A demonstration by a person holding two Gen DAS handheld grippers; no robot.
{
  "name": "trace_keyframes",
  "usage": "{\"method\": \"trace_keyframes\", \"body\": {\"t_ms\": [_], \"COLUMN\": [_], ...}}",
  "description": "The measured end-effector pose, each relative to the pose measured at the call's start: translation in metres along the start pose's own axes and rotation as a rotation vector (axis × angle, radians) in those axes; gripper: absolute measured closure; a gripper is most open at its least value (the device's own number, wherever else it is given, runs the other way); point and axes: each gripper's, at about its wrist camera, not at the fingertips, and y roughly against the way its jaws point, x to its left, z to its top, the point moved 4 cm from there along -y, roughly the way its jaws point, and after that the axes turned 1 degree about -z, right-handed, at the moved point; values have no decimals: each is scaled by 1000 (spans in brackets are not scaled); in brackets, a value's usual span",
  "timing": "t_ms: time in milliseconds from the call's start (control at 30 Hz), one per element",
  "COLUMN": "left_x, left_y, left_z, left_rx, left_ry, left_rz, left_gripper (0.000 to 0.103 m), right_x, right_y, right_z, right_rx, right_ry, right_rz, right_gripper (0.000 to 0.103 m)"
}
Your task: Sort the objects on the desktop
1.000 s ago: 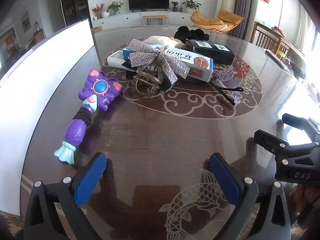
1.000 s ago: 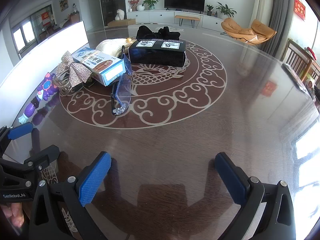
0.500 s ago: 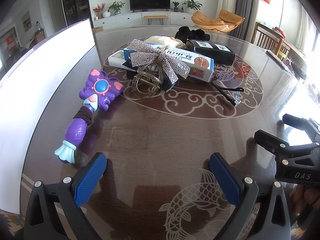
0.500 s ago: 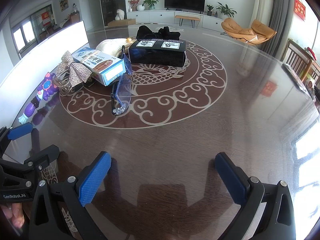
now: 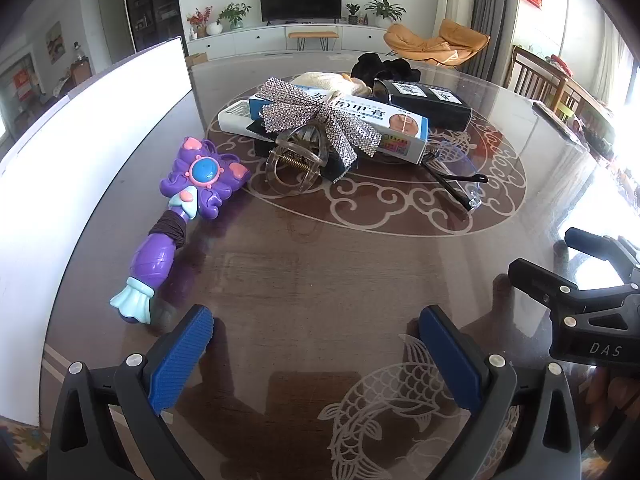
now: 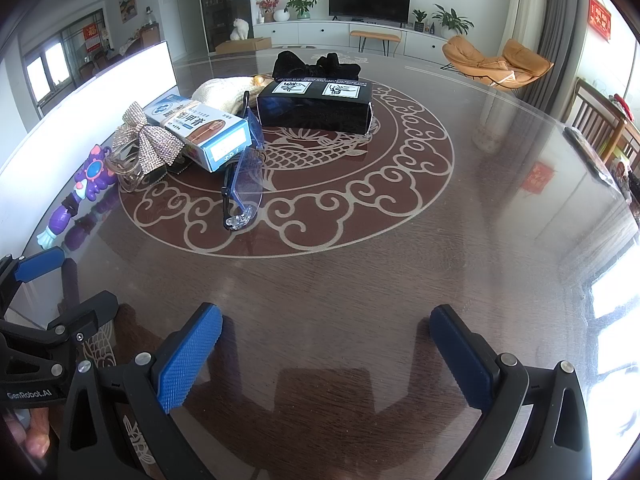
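A purple toy wand lies at the table's left. Behind it is a clear hair claw with a rhinestone bow, leaning on a blue-white carton. A black box, clear glasses, a cream fabric item and a black cloth lie beyond. My left gripper is open and empty near the front edge, close to the wand's tail. My right gripper is open and empty to its right.
A white board stands along the table's left side. The dark glass-topped table has a round fish pattern in the middle. Wooden chairs stand at the far right edge.
The left wrist view has edged slightly nearer the objects. Both grippers stay open and no object has moved.
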Motion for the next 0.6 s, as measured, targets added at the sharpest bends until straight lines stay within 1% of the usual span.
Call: {"method": "trace_keyframes", "body": {"t_ms": [167,267,300,333,400,467,500,533,600], "left_x": [0,1,2,5,15,38,52,68,97], "left_y": [0,1,5,14,41,63,67,67,56], "left_z": [0,-1,-1,1,4,4,3,1,-3], "left_rx": [2,25,15,-25,-138,-230,-247,-248,-212], "left_ry": [0,2,9,19,55,150,218,296,443], "left_rz": [-1,-1,1,4,24,53,43,15,-53], "left_gripper": [0,0,0,0,0,0,0,0,0], "right_x": [0,0,0,0,0,0,0,0,0], "right_y": [0,0,0,0,0,0,0,0,0], "right_z": [0,0,0,0,0,0,0,0,0], "right_rx": [0,0,0,0,0,0,0,0,0], "right_ry": [0,0,0,0,0,0,0,0,0], "right_rz": [0,0,0,0,0,0,0,0,0], "right_gripper": [0,0,0,0,0,0,0,0,0]}}
